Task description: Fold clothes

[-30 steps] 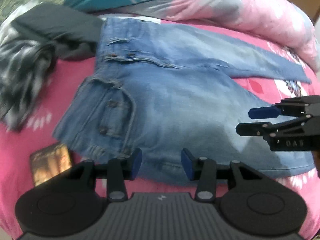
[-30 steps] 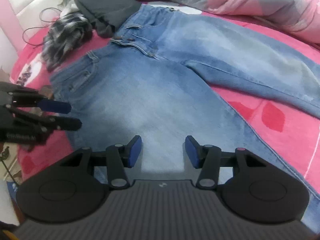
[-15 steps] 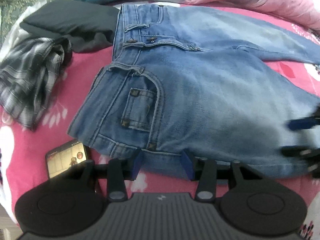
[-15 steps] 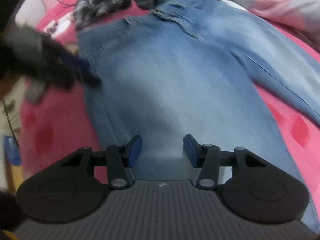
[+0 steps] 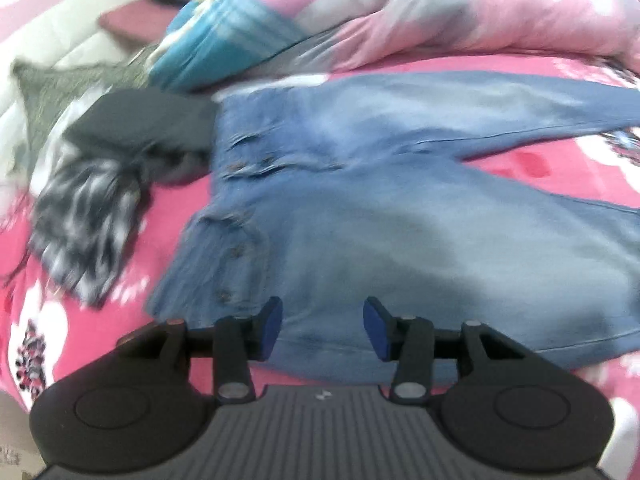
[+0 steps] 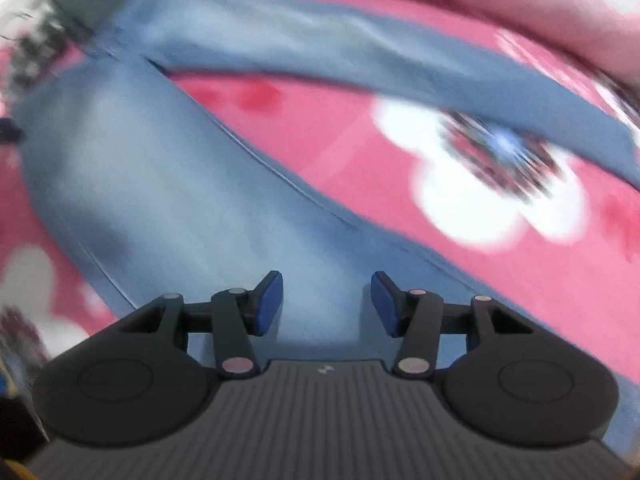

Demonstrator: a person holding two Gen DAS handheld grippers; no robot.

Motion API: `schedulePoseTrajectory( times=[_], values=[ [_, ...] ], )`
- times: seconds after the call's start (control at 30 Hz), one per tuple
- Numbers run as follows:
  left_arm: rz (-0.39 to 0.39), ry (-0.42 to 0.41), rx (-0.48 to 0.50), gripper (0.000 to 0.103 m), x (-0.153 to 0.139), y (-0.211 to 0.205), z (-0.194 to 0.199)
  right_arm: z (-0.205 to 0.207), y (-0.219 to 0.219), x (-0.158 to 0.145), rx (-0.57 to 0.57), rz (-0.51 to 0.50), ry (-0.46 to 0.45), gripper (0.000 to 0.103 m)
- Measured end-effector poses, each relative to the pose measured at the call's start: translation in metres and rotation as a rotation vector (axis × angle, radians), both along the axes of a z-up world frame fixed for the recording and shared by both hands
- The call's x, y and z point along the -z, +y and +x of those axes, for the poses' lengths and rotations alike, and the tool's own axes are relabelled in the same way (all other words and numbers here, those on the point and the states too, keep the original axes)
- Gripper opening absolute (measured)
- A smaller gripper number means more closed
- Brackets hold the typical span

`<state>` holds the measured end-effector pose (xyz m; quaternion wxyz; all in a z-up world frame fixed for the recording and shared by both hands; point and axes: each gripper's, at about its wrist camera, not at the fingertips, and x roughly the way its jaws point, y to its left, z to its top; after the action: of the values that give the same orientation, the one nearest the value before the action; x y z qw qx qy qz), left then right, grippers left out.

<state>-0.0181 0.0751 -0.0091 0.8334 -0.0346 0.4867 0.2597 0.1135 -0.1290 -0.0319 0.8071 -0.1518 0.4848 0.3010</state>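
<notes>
A: What is closest in the left view?

B: The left gripper point(image 5: 323, 325). Its two blue pads point(image 5: 272, 326) sit partly apart, with nothing between them. They hang over the near edge of the jeans point(image 5: 400, 216).

A: And the right one?

B: The right gripper point(image 6: 326, 303) is over one leg of the jeans point(image 6: 160, 200). Its jaws are opening a little right now. Nothing is pinched in them. The cloth is just under them.

A: Where are the jeans?

B: They lie flat on the pink bed sheet point(image 5: 168, 216). The waist end is to the left. The two legs spread apart to the right, with pink sheet showing between them.

A: What is past the jeans?

B: Just beside the waist there is a dark cloth point(image 5: 140, 128), touching it. Next to that is a black and white checked cloth point(image 5: 84, 216), all bunched up. Further back lies a big pink quilt point(image 5: 480, 8) with a teal striped part. In the right view the sheet has a white flower print point(image 6: 492, 184). That view is very blurry.
</notes>
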Motion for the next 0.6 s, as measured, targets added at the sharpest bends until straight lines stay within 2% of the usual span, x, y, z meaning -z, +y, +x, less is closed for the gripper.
schedulePoseTrajectory(
  times=[0.13, 0.23, 0.3, 0.4, 0.47, 0.6],
  values=[
    [-0.033, 0.013, 0.061, 0.049, 0.019, -0.029, 0.029, -0.011, 0.064, 0.025, -0.155, 0.087, 0.001, 0.047],
    [-0.062, 0.03, 0.095, 0.049, 0.037, -0.046, 0.052, -0.02, 0.064, 0.042, -0.174, 0.071, -0.006, 0.047],
    [-0.075, 0.044, 0.081, 0.049, 0.046, -0.047, 0.059, -0.022, 0.034, 0.041, -0.131, 0.054, -0.01, 0.047],
    [-0.104, 0.052, 0.03, 0.049, 0.054, -0.042, 0.065, -0.018, -0.048, 0.033, -0.017, -0.012, -0.021, 0.046],
    [-0.11, 0.057, 0.014, 0.05, 0.055, -0.041, 0.066, -0.007, -0.106, 0.029, 0.12, -0.068, -0.01, 0.053],
    [-0.105, 0.074, 0.001, 0.051, 0.055, -0.042, 0.068, 0.017, -0.215, 0.023, 0.452, -0.148, -0.015, 0.052]
  ],
)
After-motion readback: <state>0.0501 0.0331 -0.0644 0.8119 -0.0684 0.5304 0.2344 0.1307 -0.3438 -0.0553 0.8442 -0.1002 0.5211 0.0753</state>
